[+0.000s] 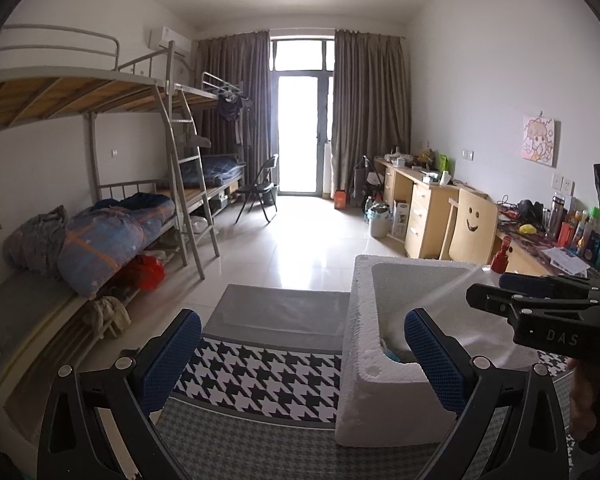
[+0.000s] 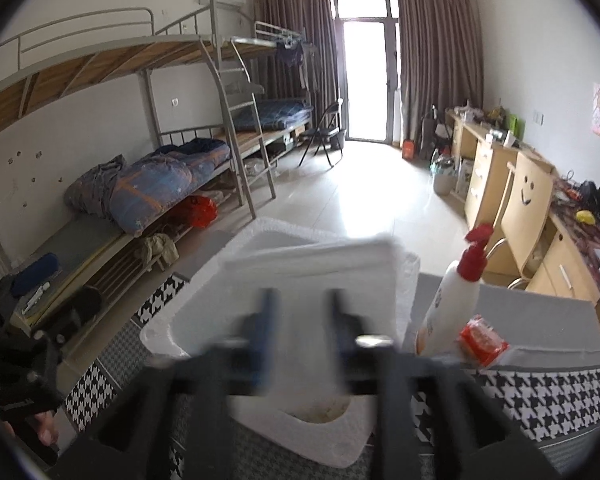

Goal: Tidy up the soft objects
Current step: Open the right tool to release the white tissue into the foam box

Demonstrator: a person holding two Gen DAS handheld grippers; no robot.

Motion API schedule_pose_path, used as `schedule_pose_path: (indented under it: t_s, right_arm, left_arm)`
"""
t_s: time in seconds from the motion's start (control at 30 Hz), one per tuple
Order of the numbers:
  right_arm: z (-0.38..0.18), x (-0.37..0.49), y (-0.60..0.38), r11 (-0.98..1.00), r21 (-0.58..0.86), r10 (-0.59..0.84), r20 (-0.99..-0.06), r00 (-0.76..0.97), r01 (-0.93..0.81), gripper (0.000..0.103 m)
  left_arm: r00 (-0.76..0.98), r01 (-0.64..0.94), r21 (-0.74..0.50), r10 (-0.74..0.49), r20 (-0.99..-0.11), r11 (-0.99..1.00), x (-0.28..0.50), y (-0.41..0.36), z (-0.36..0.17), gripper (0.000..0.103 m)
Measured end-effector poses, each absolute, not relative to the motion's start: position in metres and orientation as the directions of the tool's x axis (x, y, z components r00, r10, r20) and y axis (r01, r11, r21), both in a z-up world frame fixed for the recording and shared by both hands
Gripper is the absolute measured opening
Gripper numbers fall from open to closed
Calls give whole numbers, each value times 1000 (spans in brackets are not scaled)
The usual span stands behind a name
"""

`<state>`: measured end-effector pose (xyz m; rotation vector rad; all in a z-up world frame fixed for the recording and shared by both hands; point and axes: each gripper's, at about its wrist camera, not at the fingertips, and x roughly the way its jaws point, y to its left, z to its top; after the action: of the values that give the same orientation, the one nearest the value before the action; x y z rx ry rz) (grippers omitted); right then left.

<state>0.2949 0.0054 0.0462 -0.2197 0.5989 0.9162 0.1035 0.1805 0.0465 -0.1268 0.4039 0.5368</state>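
Observation:
A white foam box stands on the houndstooth cloth. My left gripper is open and empty, its right finger at the box's near left wall. My right gripper is blurred, its fingers apart over the foam box; a white folded cloth lies across the box just beyond the fingertips, not clearly gripped. In the left wrist view the right gripper reaches over the box from the right. Something teal shows inside the box.
A white pump bottle with a red top and a red packet stand right of the box. Bunk beds with bedding line the left wall, desks and a smiley chair the right.

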Motion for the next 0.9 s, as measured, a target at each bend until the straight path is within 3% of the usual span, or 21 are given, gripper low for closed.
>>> schedule_pose_path:
  t_s: [0.43,0.63,0.8,0.9]
  right_arm:
    - [55,281,-14,595,71,701,-534,474,-800,64]
    - [60,272,-35,619,58,698,-497,515,-783,71]
    - [68,260,-53,626,67,717,-441,540,-777,93]
    - [73,250,-67,642,64,720,-393,572,-764,97]
  left_arm:
    - [806,-492,-24,445,-390,870,96,168,50,102]
    - [821,-473,-23,431,-374,881,90,153,56,102]
    - [835,-454,-8,423,-351,891,83,136,63,102]
    - [843,-442,2,416,-341,897,78,126,66,102]
